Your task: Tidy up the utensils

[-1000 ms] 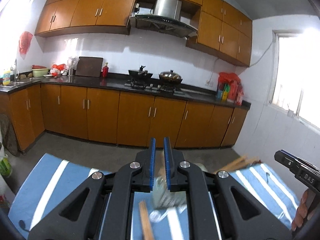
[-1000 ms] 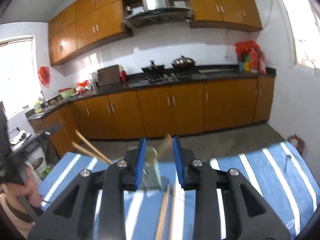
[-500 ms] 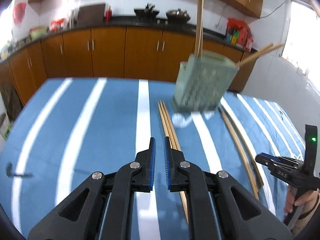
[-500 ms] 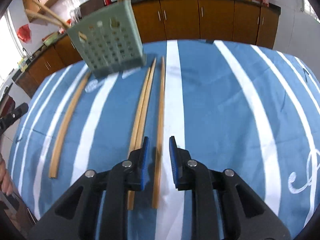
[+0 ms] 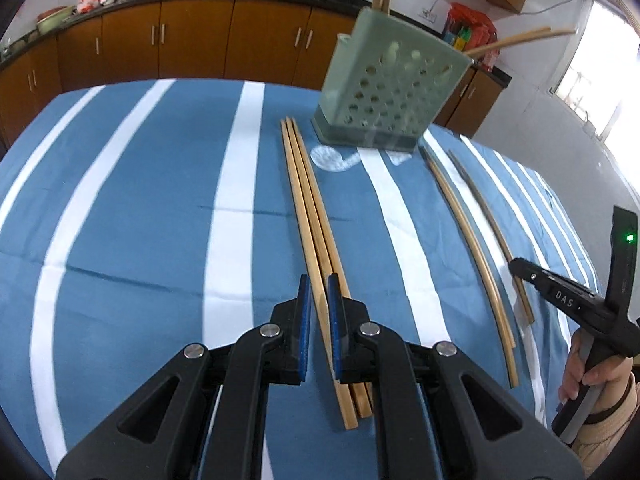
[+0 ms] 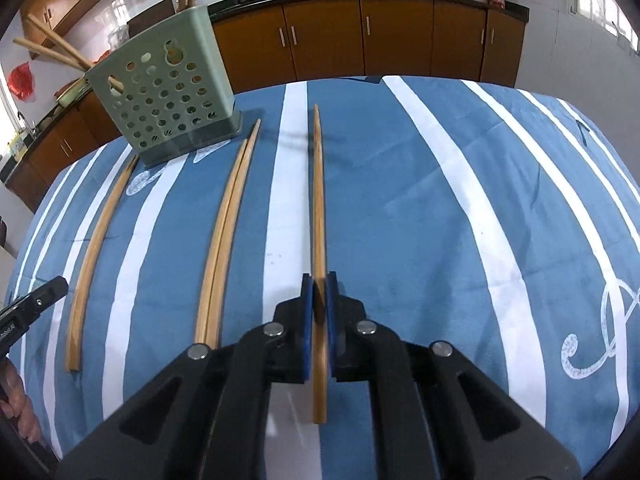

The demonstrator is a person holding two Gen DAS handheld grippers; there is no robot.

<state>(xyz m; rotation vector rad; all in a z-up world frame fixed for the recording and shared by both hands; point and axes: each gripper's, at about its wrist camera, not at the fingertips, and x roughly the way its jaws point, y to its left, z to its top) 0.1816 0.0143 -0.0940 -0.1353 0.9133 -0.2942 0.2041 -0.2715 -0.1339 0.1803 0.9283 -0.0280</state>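
Both grippers [image 5: 316, 300] [image 6: 319, 298]: black plastic, blue ribbed pads, silver screws; "DAS" lettering, green LED; bare hand [image 5: 600, 376], beige sleeve.

loose chopsticks [image 5: 316, 216]: 5 | stowed chopsticks [image 6: 52, 46]: 4 | holder [image 5: 384, 92]: 1

Chopsticks [image 5: 310, 216] before holder [image 5: 388, 88], on tablecloth [image 5: 140, 208]

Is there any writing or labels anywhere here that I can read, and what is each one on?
"DAS" – white letters on the black body of the right gripper, seen from the left wrist camera.
White letters on the left gripper at the right wrist view's edge: cut off, unreadable.
Packages on the kitchen counter: print too small to read.
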